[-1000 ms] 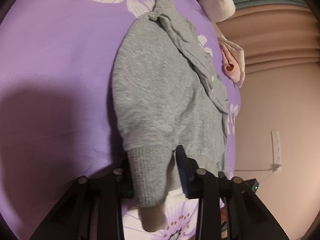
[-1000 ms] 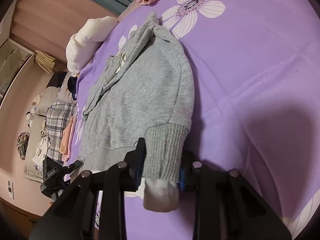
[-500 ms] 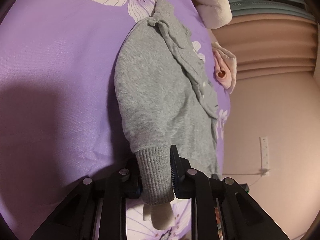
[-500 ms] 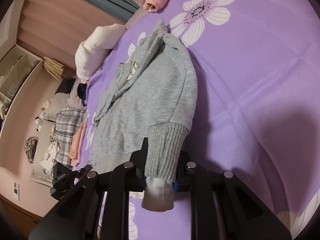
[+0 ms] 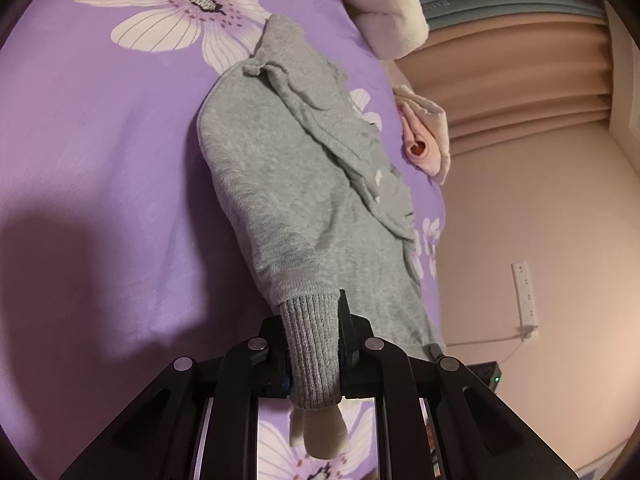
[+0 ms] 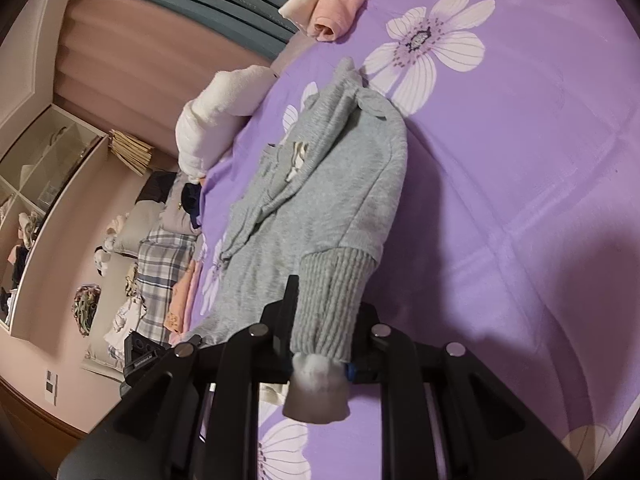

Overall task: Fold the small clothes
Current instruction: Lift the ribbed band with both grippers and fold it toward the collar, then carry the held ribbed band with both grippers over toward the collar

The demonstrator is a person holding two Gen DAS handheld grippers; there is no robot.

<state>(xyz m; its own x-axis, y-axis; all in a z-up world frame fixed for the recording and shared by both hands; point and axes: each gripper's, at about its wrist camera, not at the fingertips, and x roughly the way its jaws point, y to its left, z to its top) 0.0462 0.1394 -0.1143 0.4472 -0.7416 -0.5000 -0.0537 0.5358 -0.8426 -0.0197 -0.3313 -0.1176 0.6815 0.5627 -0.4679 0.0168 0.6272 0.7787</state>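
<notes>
A small grey sweatshirt [image 5: 292, 184] lies on the purple flowered bed cover [image 5: 100, 152]; it also shows in the right wrist view [image 6: 320, 208]. My left gripper [image 5: 314, 344] is shut on one ribbed grey cuff [image 5: 312, 344], with a white inner cuff hanging out below. My right gripper [image 6: 320, 332] is shut on the other ribbed cuff [image 6: 332, 304], also with white fabric poking out. Both sleeves are lifted off the cover; the body still rests on it.
A rolled pink and cream garment [image 5: 424, 140] lies past the sweatshirt, also seen in the right wrist view [image 6: 336, 4]. A white fluffy bundle [image 6: 216, 120] sits at the bed's edge. Folded clothes [image 6: 164, 264] and shelves [image 6: 40, 168] stand beyond. A wall socket [image 5: 524, 292] is on the right.
The left gripper has closed on its cuff. Both grippers have risen and drawn the sleeves up and taut.
</notes>
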